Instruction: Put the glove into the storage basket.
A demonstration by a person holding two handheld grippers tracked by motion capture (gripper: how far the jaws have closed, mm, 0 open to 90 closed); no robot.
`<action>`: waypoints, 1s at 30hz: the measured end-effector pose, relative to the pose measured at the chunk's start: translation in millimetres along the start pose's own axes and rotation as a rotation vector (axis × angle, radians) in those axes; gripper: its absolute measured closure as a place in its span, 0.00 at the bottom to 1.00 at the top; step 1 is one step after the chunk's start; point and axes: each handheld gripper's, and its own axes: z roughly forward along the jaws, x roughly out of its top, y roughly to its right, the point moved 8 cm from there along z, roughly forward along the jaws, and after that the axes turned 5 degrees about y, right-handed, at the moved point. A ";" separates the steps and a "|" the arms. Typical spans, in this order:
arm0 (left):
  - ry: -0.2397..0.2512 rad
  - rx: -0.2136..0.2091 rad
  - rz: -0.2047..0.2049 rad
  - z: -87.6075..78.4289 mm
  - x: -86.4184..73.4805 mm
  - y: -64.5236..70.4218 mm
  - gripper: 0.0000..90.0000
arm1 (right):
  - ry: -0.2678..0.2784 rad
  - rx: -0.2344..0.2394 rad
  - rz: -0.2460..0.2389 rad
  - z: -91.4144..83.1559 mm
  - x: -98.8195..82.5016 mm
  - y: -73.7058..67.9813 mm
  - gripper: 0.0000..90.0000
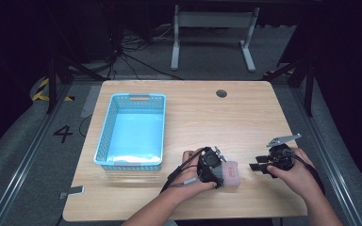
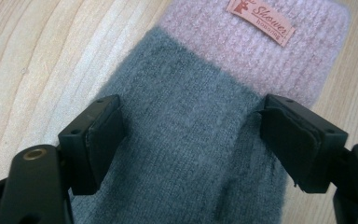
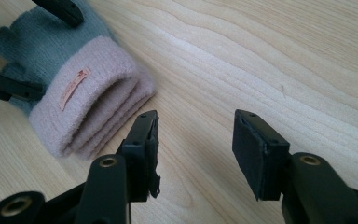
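In the high view, the left tool sat over a glove at 6 o'clock on the surface, the right tool lay just to its 3 o'clock, and a basket stood at 9 o'clock. In the left gripper view, the left tool was released, jaws flanking the glove's grey part. In the right gripper view, the right tool was released over bare wood, with the glove at 10 o'clock.
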 end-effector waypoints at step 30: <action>0.003 0.012 0.019 -2.6 -0.9 5.1 0.78 | 0.005 0.003 -0.006 2.7 5.7 -0.8 0.56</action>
